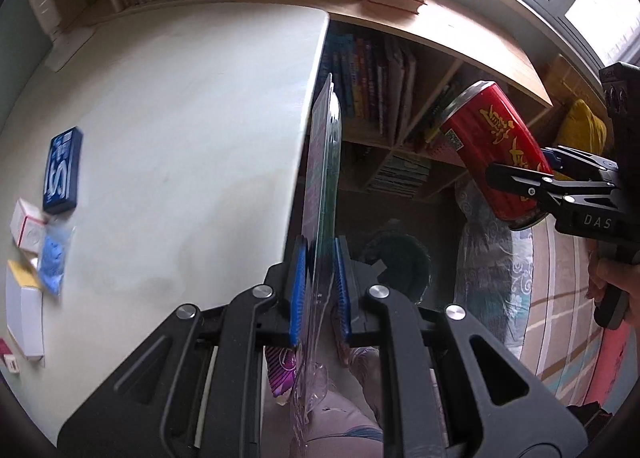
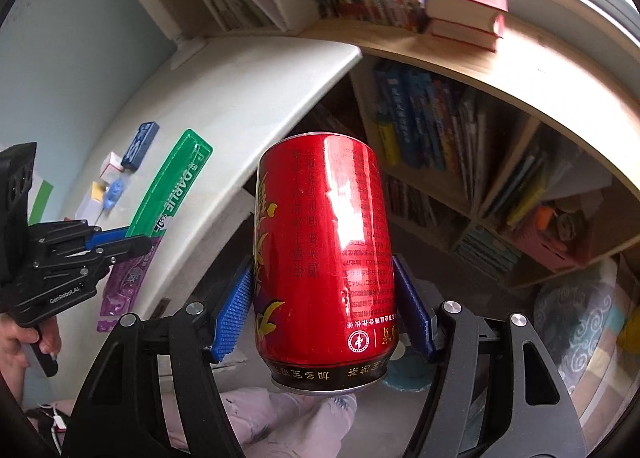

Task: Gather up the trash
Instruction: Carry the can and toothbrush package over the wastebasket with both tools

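Note:
My left gripper [image 1: 320, 290] is shut on a flat green and purple plastic toothbrush package [image 1: 322, 178], seen edge-on past the table's right edge. The package also shows in the right wrist view [image 2: 172, 186], held by the left gripper [image 2: 120, 240]. My right gripper [image 2: 324, 298] is shut on a red drink can [image 2: 324, 258], held in the air off the table. The can [image 1: 496, 150] and the right gripper [image 1: 520, 182] also show in the left wrist view. A dark bin [image 1: 400, 262] lies low on the floor below both grippers.
A white table [image 1: 180, 138] carries a blue box [image 1: 62, 170], small white boxes [image 1: 28, 226] and a blue crumpled item [image 1: 52, 258] at its left. Bookshelves [image 2: 460, 158] full of books stand behind. A patterned cushion [image 1: 492, 250] lies on the floor to the right.

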The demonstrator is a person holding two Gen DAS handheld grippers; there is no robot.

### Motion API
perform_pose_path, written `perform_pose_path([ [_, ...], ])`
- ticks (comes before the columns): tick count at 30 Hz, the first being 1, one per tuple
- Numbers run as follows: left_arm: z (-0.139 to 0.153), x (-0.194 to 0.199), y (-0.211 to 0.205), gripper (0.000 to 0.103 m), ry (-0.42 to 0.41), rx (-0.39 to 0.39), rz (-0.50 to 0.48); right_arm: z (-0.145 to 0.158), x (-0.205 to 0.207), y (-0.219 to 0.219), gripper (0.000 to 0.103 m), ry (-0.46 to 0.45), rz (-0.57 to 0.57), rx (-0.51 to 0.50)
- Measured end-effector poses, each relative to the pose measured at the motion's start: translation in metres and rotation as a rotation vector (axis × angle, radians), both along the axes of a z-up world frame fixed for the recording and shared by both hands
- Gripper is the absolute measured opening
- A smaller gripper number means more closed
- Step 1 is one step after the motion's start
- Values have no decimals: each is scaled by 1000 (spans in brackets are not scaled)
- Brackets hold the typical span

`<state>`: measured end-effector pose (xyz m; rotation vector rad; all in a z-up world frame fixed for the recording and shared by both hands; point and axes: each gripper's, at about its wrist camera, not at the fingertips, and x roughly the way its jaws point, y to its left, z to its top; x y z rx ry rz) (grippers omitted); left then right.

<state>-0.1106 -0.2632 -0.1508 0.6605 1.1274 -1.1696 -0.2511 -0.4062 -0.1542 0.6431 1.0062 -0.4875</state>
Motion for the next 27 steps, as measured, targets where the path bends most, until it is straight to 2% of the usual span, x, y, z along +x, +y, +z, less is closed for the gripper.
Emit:
perform_pose_path([
  [7,-12,-54,-46,12,17,22,-184,-20,-69,-15,67,22,-154,42],
  [13,-35,-99,-75,12,27,72,-308,-41,-118,-19,67,46,-266,86],
  [21,-77,-148,-99,12,54,165,-440,-80,-173,-14,67,74,-390,156],
  [27,-111,-175,-110,12,88,249,-507,-117,-197,-9,67,95,-442,215],
])
